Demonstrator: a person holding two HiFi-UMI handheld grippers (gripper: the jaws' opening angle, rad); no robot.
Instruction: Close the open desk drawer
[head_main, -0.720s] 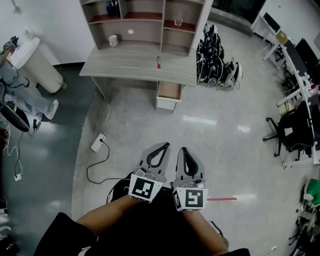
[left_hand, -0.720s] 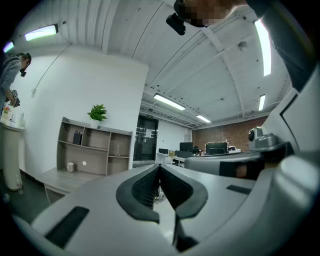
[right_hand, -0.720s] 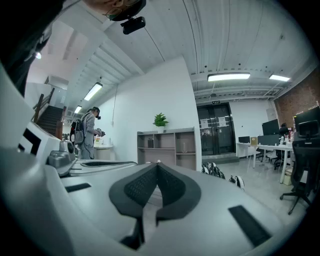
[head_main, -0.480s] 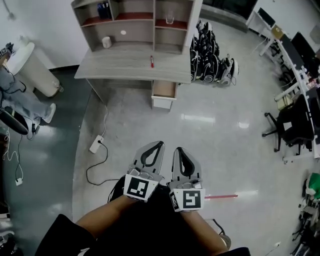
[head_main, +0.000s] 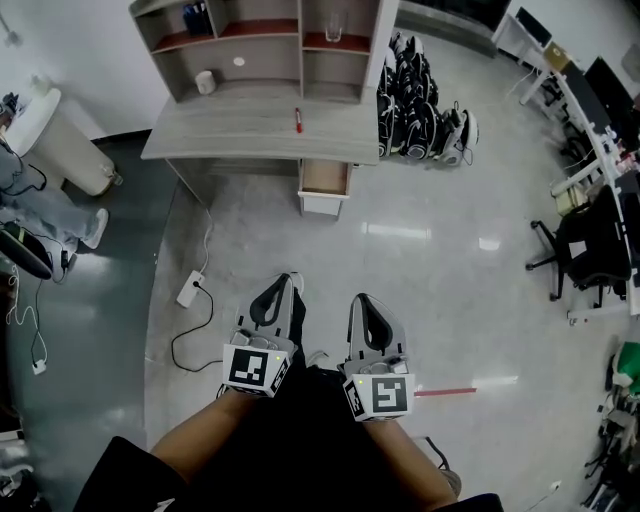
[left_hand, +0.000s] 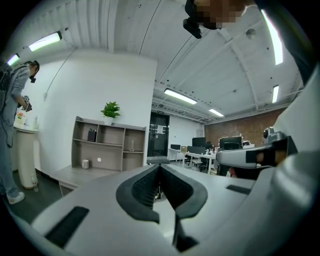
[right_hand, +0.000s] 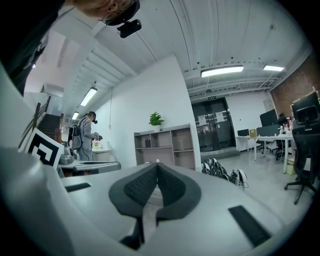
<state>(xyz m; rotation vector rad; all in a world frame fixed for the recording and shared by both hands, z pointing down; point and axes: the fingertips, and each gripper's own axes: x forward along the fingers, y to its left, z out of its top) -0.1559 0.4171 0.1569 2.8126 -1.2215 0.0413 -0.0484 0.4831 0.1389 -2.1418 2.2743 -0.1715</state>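
A grey wooden desk (head_main: 240, 135) with a shelf unit stands across the room at the top of the head view. Its drawer (head_main: 324, 186) is pulled out from under the front edge, right of the middle, and shows a tan inside. Both grippers are held low in front of me, well short of the desk. My left gripper (head_main: 284, 281) is shut with nothing in it. My right gripper (head_main: 365, 301) is also shut and empty. In the left gripper view the shut jaws (left_hand: 160, 168) point toward the shelf unit (left_hand: 107, 146); the right gripper (right_hand: 157, 164) points level at it too.
A red marker (head_main: 297, 120) lies on the desk. A white power strip (head_main: 191, 288) and its black cable lie on the floor to the left. A white round stand (head_main: 55, 135) and a person (head_main: 40, 205) are far left. Black bags (head_main: 420, 110) are piled beside the desk; an office chair (head_main: 585, 250) is at right.
My left gripper has swung left, away from the right one, so the gap between them is wider. The desk has slid up and left in the head view.
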